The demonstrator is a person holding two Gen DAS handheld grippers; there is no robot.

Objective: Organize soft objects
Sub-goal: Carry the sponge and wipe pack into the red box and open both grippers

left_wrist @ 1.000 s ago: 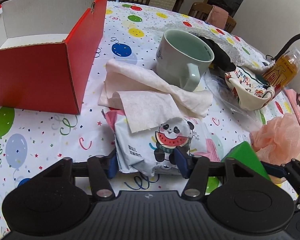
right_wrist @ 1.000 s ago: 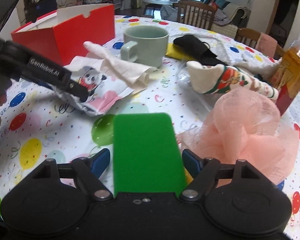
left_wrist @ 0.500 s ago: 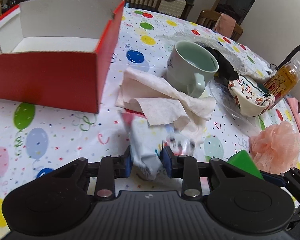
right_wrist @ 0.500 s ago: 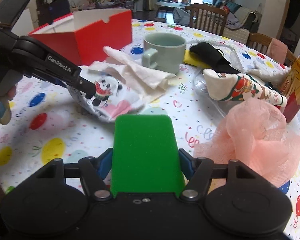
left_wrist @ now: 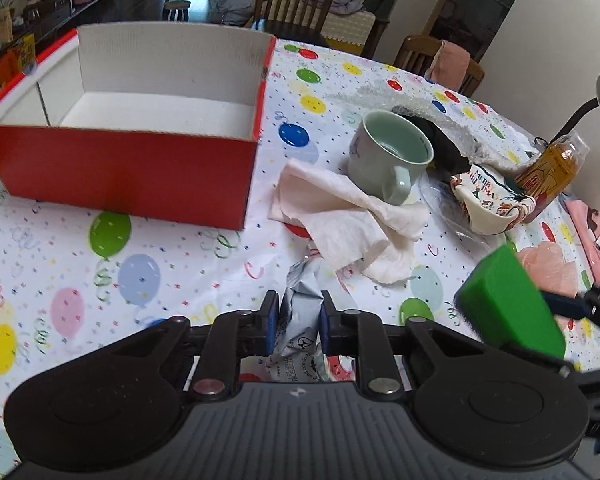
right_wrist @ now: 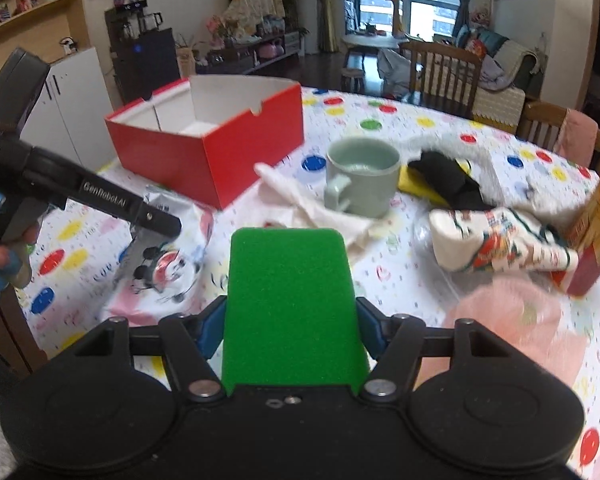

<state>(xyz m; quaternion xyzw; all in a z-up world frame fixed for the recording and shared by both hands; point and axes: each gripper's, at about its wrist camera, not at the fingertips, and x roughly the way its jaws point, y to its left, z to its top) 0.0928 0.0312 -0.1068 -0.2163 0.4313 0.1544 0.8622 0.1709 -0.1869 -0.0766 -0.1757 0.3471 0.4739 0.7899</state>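
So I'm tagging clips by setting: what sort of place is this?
Most likely a home dining area: a balloon-print tablecloth, wooden dining chairs, and a sofa near tall windows behind.

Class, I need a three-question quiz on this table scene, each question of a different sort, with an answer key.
1. True or false: the red box already holds a soft item.
2. Which gripper grips the green sponge? A left, B right.
3. Fill in: the pale cloth lies partly under the green ____.

Key:
1. False; its inside shows bare.
2. B; the right gripper clamps it, while the left gripper is closing on the panda wipes pack.
3. mug.
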